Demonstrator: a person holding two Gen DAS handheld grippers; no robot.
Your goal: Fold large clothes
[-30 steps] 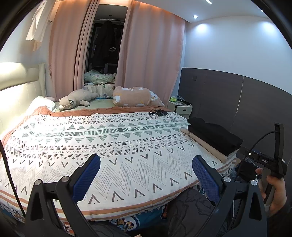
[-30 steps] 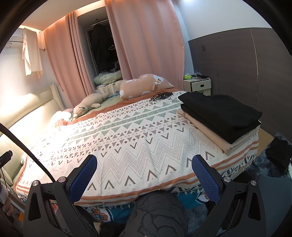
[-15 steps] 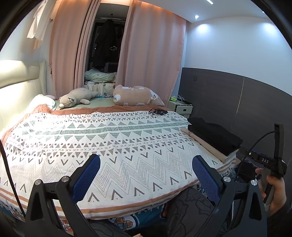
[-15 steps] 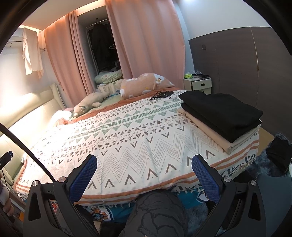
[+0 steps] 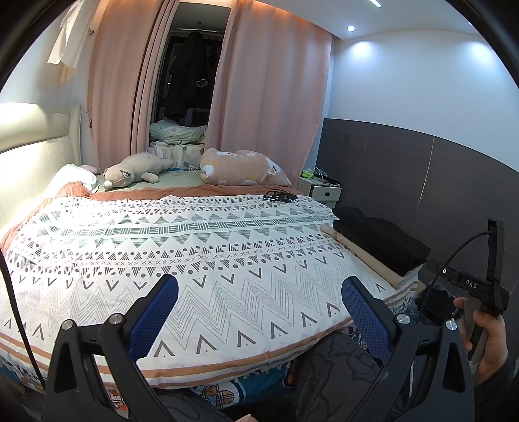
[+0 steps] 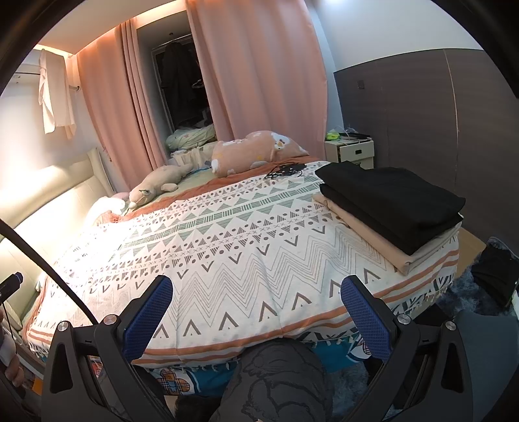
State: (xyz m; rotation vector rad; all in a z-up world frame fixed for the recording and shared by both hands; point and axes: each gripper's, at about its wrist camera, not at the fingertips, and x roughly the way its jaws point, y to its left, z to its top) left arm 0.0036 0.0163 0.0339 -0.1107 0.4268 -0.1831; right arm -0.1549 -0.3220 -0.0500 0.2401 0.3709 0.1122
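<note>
Right wrist view: our right gripper [image 6: 256,311] and left gripper [image 5: 259,308] both gape wide, empty, over the bed [image 6: 227,259]. Folded black clothes [image 6: 389,198] lie ahead-right on folded beige cloth [image 6: 373,240].

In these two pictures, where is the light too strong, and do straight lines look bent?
Left wrist view: the lit headboard glares at the left, ceiling spots bloom on the wall, and the wall panel edge curves. Right wrist view: the headboard side is washed out warm, and the bed cover bulges from fisheye distortion; corners are black.
</note>
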